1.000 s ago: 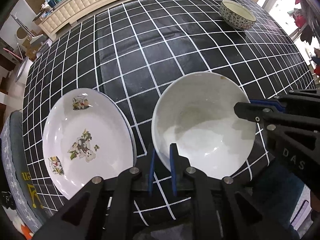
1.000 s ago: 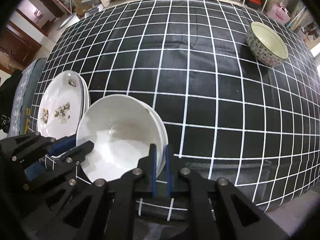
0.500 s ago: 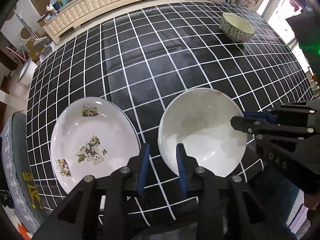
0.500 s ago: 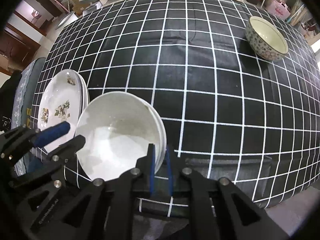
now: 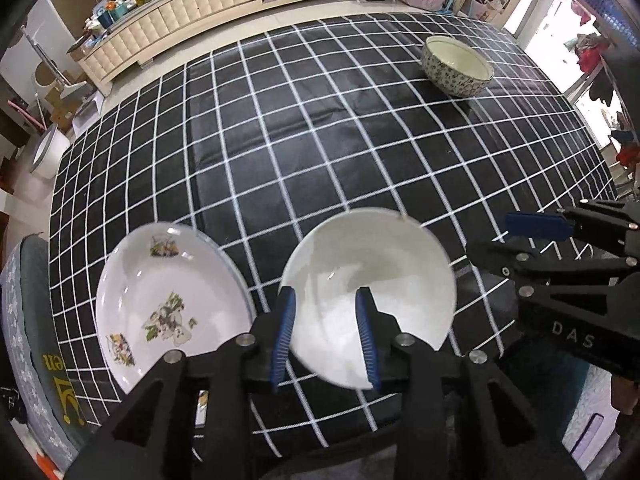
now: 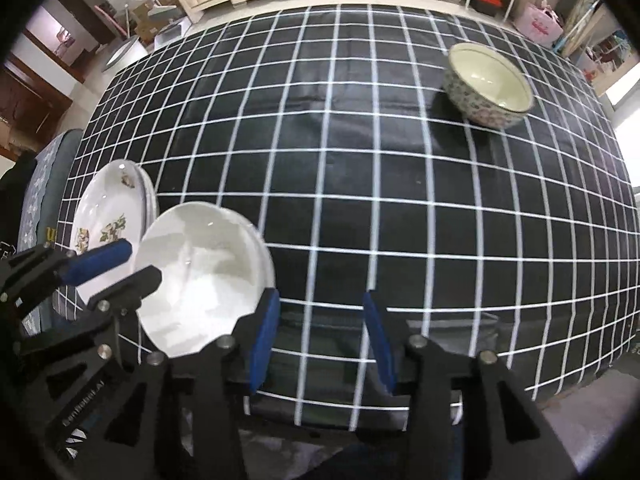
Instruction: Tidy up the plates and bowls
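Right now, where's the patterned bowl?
The patterned bowl stands alone at the far right of the checked tablecloth in both wrist views, well away from the plain white bowl and the flowered plate at the near left edge.

White letters "DAS" on the right gripper [image 5: 536,236]; other markings too unclear to read.

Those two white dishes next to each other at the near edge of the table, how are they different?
The flowered plate is decorated with printed sprigs; the plain white bowl has no pattern. The plate looks shallower and flatter, the bowl deeper and rounder. The plate lies left of the bowl. Both are white, empty, upright on the checked tablecloth, and each seems to rest on a matching dish.
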{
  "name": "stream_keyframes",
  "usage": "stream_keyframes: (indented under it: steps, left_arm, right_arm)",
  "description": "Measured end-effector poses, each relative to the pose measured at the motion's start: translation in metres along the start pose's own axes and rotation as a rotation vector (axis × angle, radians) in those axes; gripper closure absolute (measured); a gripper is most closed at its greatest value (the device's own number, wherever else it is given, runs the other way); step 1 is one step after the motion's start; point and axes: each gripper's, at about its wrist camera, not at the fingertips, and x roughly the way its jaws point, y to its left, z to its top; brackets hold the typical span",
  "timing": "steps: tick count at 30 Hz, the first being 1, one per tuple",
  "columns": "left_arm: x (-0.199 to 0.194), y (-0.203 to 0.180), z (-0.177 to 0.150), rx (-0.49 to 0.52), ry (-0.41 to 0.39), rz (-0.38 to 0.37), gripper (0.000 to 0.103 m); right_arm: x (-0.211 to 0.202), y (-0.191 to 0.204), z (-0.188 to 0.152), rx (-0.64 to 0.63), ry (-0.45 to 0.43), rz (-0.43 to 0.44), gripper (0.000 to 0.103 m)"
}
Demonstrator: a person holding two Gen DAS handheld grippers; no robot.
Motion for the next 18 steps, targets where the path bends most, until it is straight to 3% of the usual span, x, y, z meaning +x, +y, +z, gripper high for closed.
stream_keyframes:
  steps: [18]
  left_arm:
    - [-0.016,-0.051,0.082,0.021,-0.079,-0.064,0.07]
  right_arm:
    - [-0.049,-0.089,0.047,0.096,-0.092,0.004,0.055]
